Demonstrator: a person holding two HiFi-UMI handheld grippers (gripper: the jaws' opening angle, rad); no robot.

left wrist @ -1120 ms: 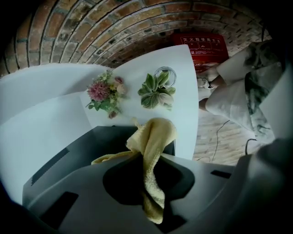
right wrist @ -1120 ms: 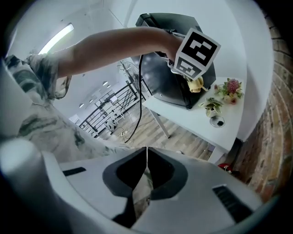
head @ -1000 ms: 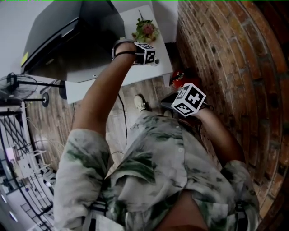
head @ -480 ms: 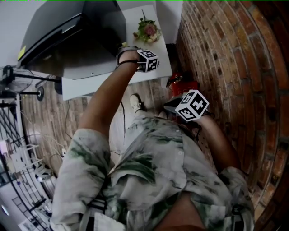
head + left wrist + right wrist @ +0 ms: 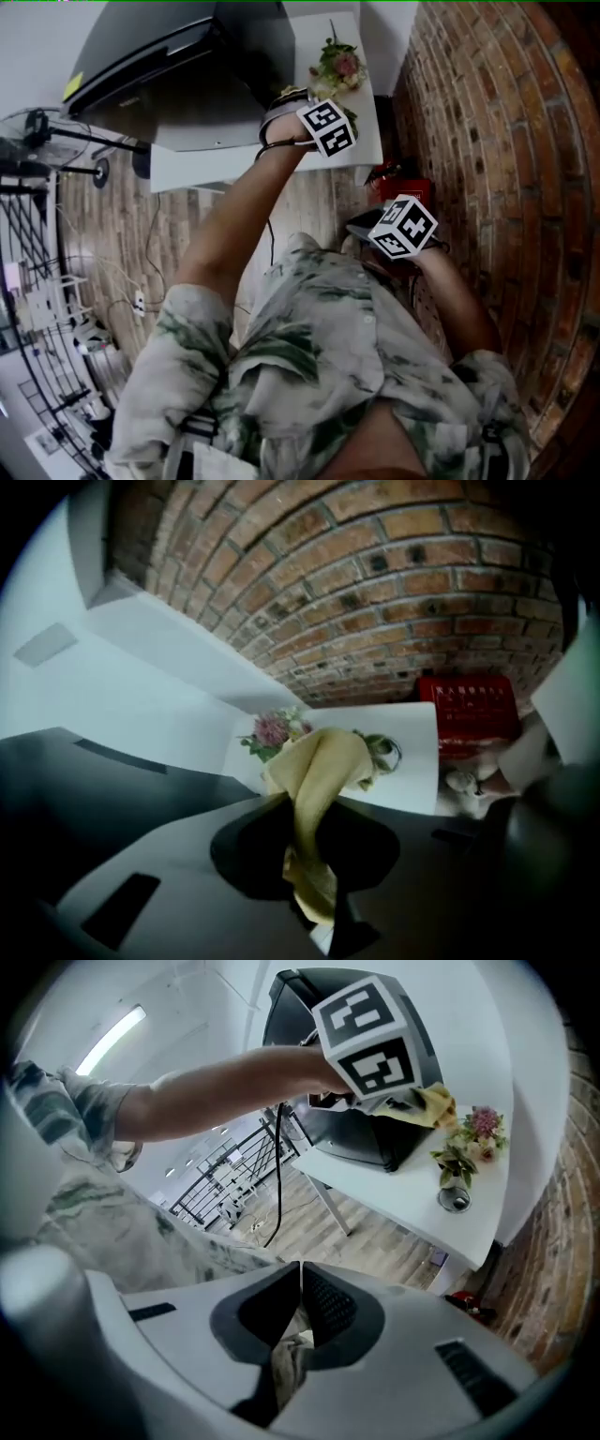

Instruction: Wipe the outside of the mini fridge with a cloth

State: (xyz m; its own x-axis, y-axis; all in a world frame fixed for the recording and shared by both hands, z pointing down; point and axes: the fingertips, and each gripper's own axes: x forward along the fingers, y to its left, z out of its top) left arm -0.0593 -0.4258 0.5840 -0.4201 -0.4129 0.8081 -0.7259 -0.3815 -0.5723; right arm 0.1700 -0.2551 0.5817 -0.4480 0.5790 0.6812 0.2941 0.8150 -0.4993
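Brick wall [image 5: 497, 141] runs along the far side of the mini fridge [image 5: 187, 84]. It comes close to the table end there, leaving a narrow lane.

Wood-plank floor [image 5: 122, 234] lies open in front of the fridge and off to the side away from the bricks. A cable trails across it.

White table [image 5: 234, 167] carries the fridge. A bare strip of top shows along the fridge's front edge and a wider bare patch on its brick-wall side.

Fridge is a black box that fills most of the tabletop.

Metal wire rack [image 5: 37, 309] stands on the floor, well apart from the fridge on the open side.

Red box [image 5: 405, 186] sits low by the wall, below the table end, past the fridge.

Flowers [image 5: 339, 64] in a small vase stand on the bare patch, just beside the fridge.

Yellow cloth [image 5: 323, 761] is bunched at the fridge's upper corner on the flower side. Whether it is touching the fridge I cannot tell.

Left gripper [image 5: 314, 803], arm stretched toward that corner, has its jaws pinching the cloth, with folds spilling out ahead of the tips.

Right gripper [image 5: 300, 1271] is held low by the person's shirt, well back from the fridge. Its jaws are pressed together with nothing between them.
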